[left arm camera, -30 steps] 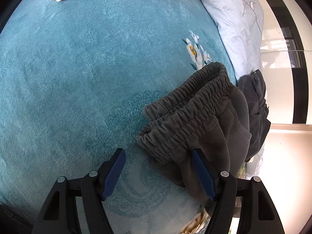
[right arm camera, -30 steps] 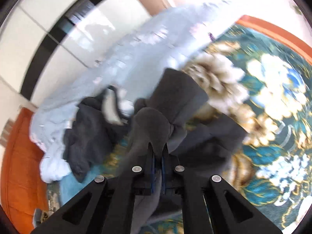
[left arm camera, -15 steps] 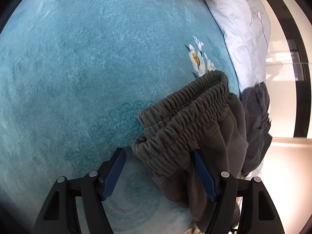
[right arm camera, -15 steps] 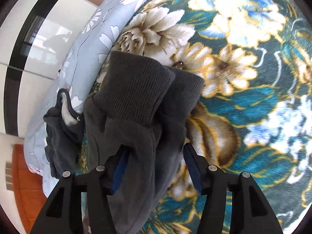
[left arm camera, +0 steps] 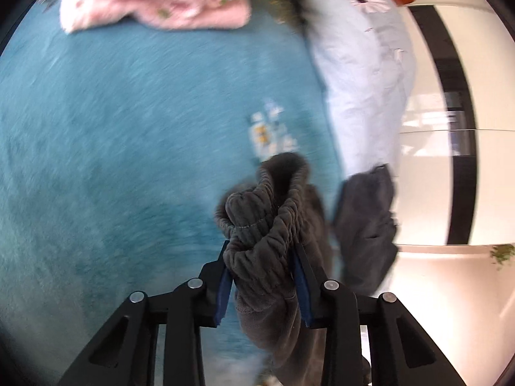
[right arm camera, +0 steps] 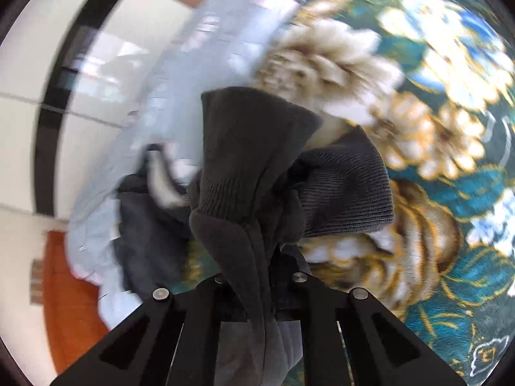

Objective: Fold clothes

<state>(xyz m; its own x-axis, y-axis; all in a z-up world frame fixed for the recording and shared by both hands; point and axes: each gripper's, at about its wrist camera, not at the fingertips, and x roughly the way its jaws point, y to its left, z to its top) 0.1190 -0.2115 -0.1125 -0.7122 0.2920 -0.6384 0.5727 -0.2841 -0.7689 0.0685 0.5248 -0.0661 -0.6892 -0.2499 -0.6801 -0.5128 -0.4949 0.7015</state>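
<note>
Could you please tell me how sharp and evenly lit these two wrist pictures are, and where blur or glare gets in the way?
Left wrist view: the teal blanket and pink cloth are motion-smeared, the elastic waistband between the fingers stays fairly sharp, and the bright wall at right is washed out. Right wrist view: the flowered blanket streaks, the ribbed cuff is crisper; fisheye bending curves both.

A bed fills most of both views, spread with a plush teal blanket point(left arm camera: 135, 135) that carries large cream and gold flowers point(right arm camera: 415, 128) in the right wrist view. A pale blue floral quilt point(left arm camera: 363, 74) runs along its edge. Beyond it stands a glossy white wardrobe point(left arm camera: 428, 193) with black vertical strips point(right arm camera: 61, 103), brightly daylit, beside an orange-brown wooden bed frame point(right arm camera: 67, 305).
</note>
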